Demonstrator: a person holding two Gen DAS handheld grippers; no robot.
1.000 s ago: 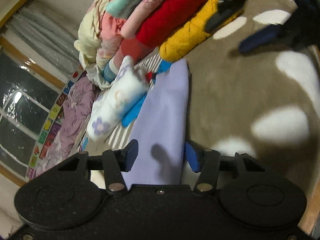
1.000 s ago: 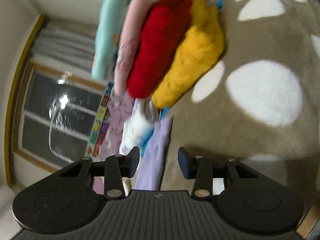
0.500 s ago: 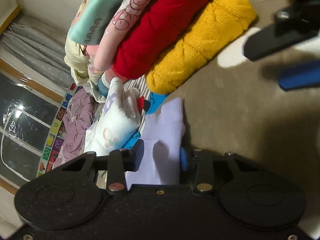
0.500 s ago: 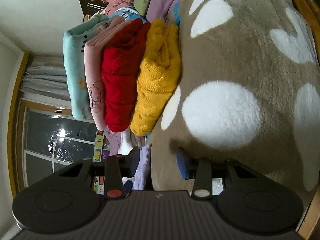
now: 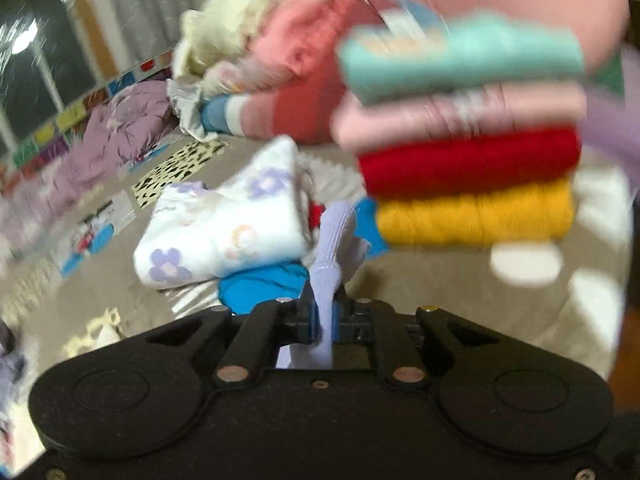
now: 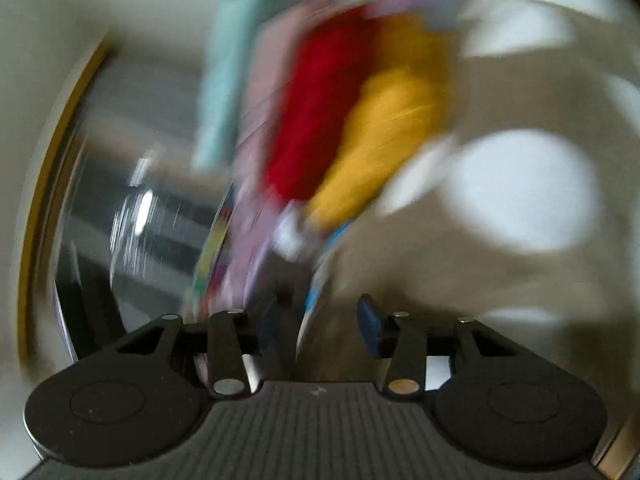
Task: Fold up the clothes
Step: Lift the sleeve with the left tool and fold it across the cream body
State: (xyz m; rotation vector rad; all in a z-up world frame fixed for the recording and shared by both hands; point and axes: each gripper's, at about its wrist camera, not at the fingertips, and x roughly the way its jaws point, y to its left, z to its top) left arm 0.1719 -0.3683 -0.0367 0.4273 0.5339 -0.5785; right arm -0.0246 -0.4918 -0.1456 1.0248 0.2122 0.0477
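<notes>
Left jaws: the left gripper [image 5: 325, 318] has just closed; its blue pads [image 5: 313, 320] are clamped on a lilac garment [image 5: 332, 236], with a bunched fold of the cloth standing up between them.
Lilac garment: it runs from the pads away toward the stack [image 5: 464, 128], its far end just before the stack's near left corner.
Right jaws: the right gripper [image 6: 318, 326] has just been opening; its jaws stand apart and no cloth is between them. This view is badly smeared.
Stack: folded yellow at the bottom, then red, pink and teal on top; it sits on the blanket [image 5: 460, 292].
Blanket: tan with white patches, under the stack and spreading toward the camera.
Floral bundle [image 5: 224, 232]: white with lilac flowers, left of the stack, just beside the lilac garment.
Blue cloth [image 5: 260, 286]: under the floral bundle, left of the stack and nearer the camera.
Loose pile [image 5: 288, 52]: cream and coral clothes behind and left of the stack.
Purple quilt [image 5: 120, 128]: far left of the stack.
</notes>
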